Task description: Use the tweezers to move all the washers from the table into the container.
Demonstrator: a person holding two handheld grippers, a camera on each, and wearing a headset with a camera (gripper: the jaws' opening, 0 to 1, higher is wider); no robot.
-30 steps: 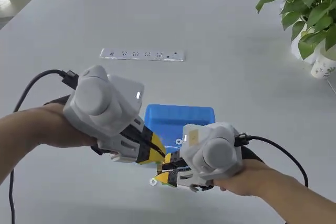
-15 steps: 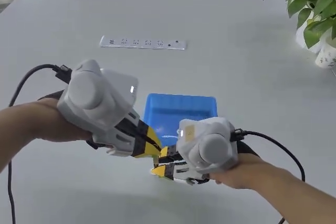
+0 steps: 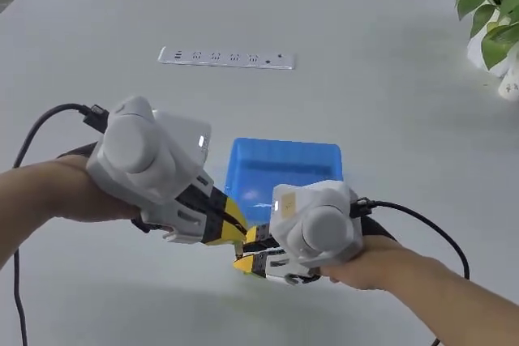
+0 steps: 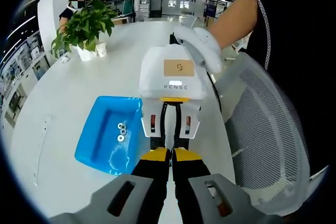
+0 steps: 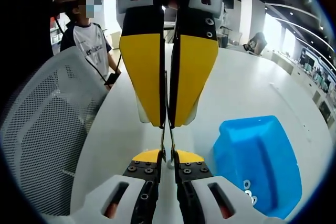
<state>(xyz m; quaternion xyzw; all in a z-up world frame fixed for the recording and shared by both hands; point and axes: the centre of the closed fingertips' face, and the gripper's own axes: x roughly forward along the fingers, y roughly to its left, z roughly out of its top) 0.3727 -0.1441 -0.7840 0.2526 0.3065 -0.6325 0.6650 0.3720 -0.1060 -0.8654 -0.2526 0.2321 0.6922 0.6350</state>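
The blue container [image 3: 285,166] sits mid-table, and three washers [image 4: 121,130] lie inside it, also seen as washers [image 5: 248,192] in the right gripper view. My left gripper [image 3: 240,229] and right gripper [image 3: 246,262] meet nose to nose at the container's near corner. Thin metal tweezers [image 5: 167,129] run between the two pairs of yellow jaws. The left gripper [image 4: 171,157] looks shut on the tweezers, and the right gripper [image 5: 168,158] is shut on them too. The grippers hide the table under them.
A white power strip [image 3: 227,58] lies farther back on the table. A potted plant [image 3: 486,14] stands at the far right. A white mesh chair [image 4: 265,135] is beside the table edge, and a person [image 5: 90,40] stands beyond it.
Both grippers have shifted a little toward the container's near corner. A washer seen on the table below the right gripper a second ago is now out of sight.
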